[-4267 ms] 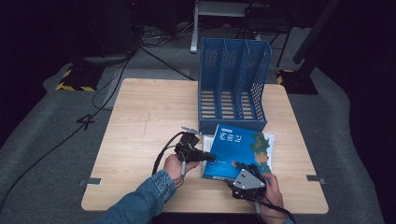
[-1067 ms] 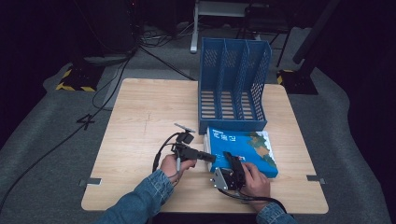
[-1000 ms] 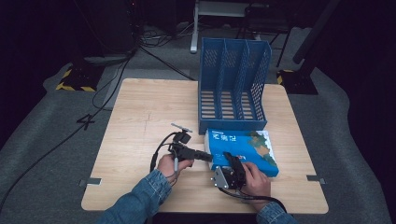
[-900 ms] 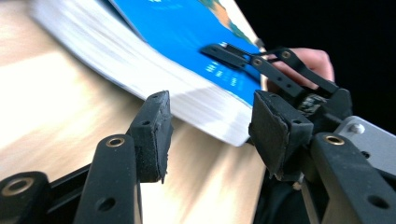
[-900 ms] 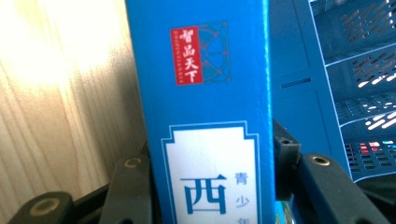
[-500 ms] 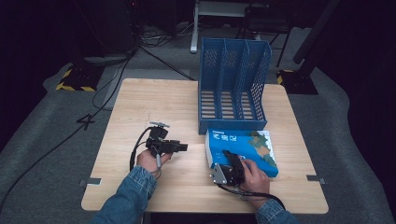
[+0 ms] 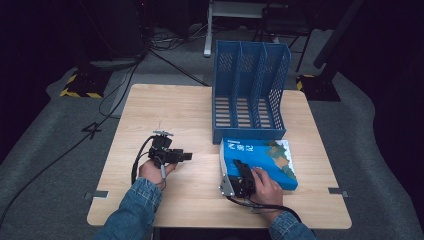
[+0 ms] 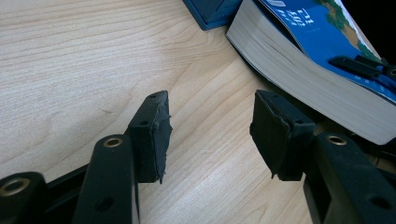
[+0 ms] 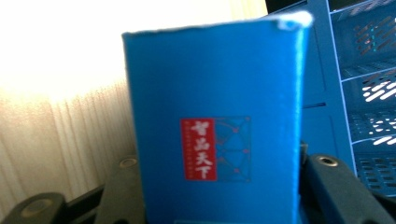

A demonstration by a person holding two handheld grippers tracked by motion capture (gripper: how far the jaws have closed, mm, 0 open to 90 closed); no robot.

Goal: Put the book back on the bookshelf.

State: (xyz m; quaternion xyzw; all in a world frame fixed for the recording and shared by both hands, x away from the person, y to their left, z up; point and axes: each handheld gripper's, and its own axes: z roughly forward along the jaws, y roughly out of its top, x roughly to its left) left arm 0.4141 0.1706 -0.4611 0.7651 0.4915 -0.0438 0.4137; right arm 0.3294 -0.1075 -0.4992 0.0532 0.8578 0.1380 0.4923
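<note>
High view: a thick blue book lies flat on the wooden table, just in front of the blue file rack. The right gripper pinches the book's near left corner, its jaws closed on the spine. The left gripper is well apart to the left above bare wood, jaws spread with nothing between them.

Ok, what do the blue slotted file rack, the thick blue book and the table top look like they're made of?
Blue slotted file rack: looks like moulded plastic, matte, with punched slots through its walls. Thick blue book: paper, with a smooth printed cover and a cream page block along its edge. Table top: pale wood or wood-look laminate with visible grain; which one, I can't tell.
</note>
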